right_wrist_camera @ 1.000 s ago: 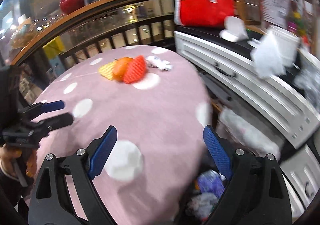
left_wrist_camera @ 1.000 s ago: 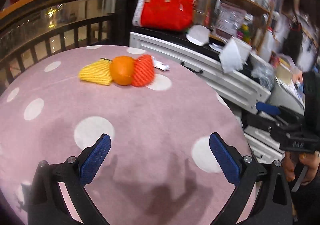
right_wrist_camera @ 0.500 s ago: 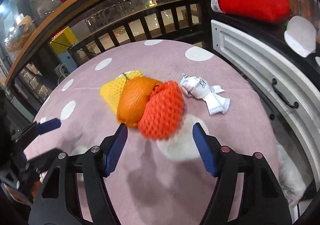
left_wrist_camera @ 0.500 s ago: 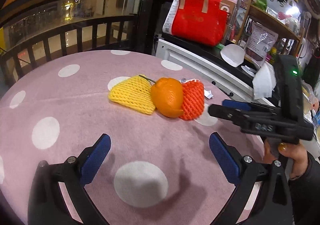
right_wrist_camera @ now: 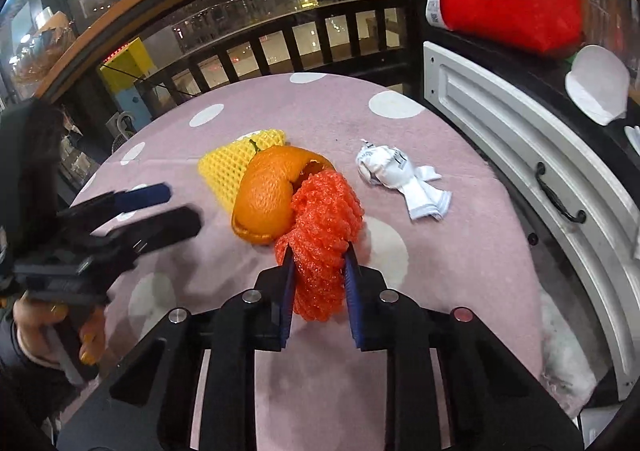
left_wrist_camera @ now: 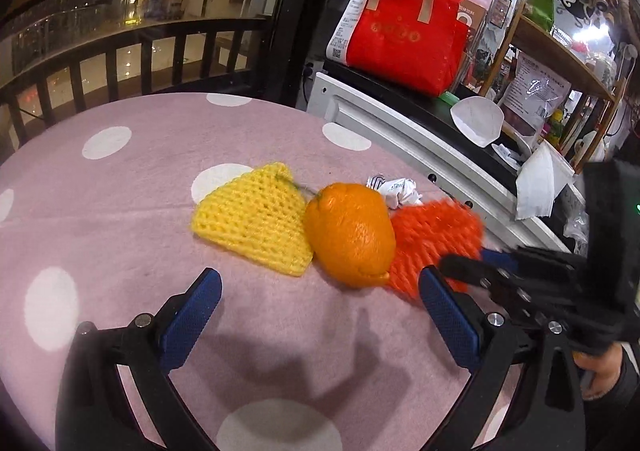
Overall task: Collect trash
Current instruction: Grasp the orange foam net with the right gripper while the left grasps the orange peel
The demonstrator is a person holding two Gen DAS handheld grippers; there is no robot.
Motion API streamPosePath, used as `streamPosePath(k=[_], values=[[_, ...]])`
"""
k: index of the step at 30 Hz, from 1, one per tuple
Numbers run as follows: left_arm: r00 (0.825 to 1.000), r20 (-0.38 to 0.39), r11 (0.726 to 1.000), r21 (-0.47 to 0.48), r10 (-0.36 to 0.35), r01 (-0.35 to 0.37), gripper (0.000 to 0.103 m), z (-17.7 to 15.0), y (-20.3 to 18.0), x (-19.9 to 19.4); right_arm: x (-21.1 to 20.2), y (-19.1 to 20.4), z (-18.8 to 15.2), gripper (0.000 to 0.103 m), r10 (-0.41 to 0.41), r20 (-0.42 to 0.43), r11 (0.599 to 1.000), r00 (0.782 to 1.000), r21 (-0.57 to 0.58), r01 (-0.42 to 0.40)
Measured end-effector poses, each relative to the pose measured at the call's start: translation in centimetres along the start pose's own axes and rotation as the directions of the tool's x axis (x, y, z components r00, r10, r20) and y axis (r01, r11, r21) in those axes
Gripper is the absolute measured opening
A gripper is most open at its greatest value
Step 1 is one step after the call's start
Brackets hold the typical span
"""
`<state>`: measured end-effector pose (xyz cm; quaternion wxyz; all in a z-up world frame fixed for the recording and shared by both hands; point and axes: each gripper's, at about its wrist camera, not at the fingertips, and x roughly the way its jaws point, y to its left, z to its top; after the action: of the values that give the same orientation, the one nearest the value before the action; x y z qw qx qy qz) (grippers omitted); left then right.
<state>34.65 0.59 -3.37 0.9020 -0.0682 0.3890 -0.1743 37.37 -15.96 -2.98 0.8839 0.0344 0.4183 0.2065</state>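
Note:
On the pink dotted tablecloth lie a yellow foam net, an orange peel, a red foam net and a crumpled white wrapper. My right gripper is shut on the red foam net, which leans against the orange peel. The yellow net and the white wrapper lie apart from it. My left gripper is open and empty, just in front of the yellow net and the peel.
A white cabinet with a red bag on top stands right of the table. A dark railing runs behind it. The table's right edge drops off beside the cabinet.
My right gripper moved forward and closed on the red foam net. My left gripper moved closer to the yellow net and the peel.

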Motion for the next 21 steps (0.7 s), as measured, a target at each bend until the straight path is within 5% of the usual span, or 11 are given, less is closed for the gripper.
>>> streamPosePath(k=[7,11,17,21], values=[[0.999,-0.034,1.0,0.002,-0.028,0.028,0.095,1.8,-1.8,3.3,-3.4,-0.7,-2.5,0.023,-0.048,0.037,0.999,0.998,-0.004,0.048],[0.998,-0.065,0.999,0.047,0.016,-0.013,0.088,2.5,-3.0,5.4,-4.2,-1.4,-3.4,0.023,-0.041,0.04,0.999,0.998,0.025,0.04],[0.991,-0.07,0.99,0.09,0.111,-0.105,0.059,2.4,-3.4,6.9,-5.0,-1.9,-4.6,0.023,-0.044,0.045,0.998,0.998,0.044,0.042],[0.993,-0.063,0.992,0.085,0.104,-0.099,0.043,2.1,-3.2,6.2,-5.6,-1.9,-5.1,0.023,-0.055,0.067,0.998,0.996,0.044,0.052]])
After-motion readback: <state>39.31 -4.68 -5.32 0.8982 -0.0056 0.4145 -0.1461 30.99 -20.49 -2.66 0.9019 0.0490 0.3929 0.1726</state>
